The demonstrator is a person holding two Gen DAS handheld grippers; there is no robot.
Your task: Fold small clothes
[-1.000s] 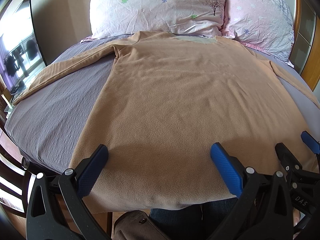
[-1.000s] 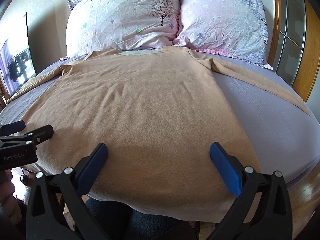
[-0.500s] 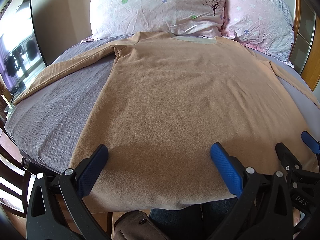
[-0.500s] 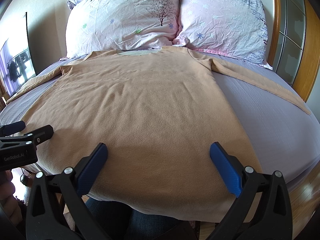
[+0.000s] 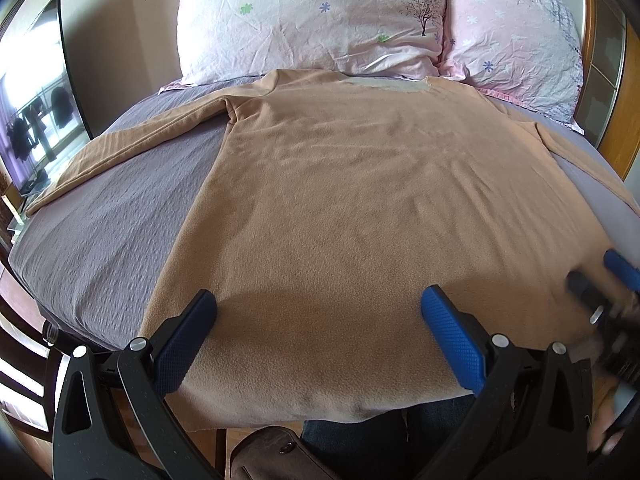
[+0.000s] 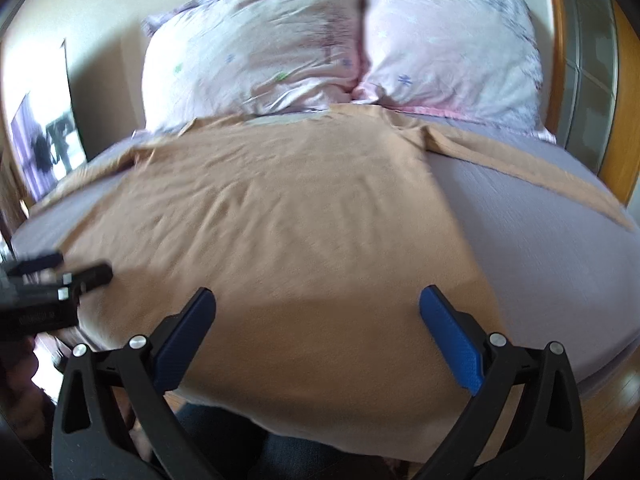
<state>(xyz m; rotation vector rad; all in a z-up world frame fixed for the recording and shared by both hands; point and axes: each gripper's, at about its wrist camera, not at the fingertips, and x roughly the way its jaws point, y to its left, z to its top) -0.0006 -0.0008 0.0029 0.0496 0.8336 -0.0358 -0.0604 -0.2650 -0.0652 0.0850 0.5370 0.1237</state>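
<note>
Both tongs gape wide and hold nothing: the left tongs (image 5: 318,326) and right tongs (image 6: 318,326) hover over the hem of the tan shirt (image 5: 360,208), which lies flat on the bed (image 5: 100,232), hem draped over the near edge, collar touching the pillows (image 5: 312,12). The risk, I judge, is pinching the grey sheet along with the soft, fleecy fabric, or dragging the hem off the edge. The sheet looks finely crinkled; the sleeves are long and flat.
</note>
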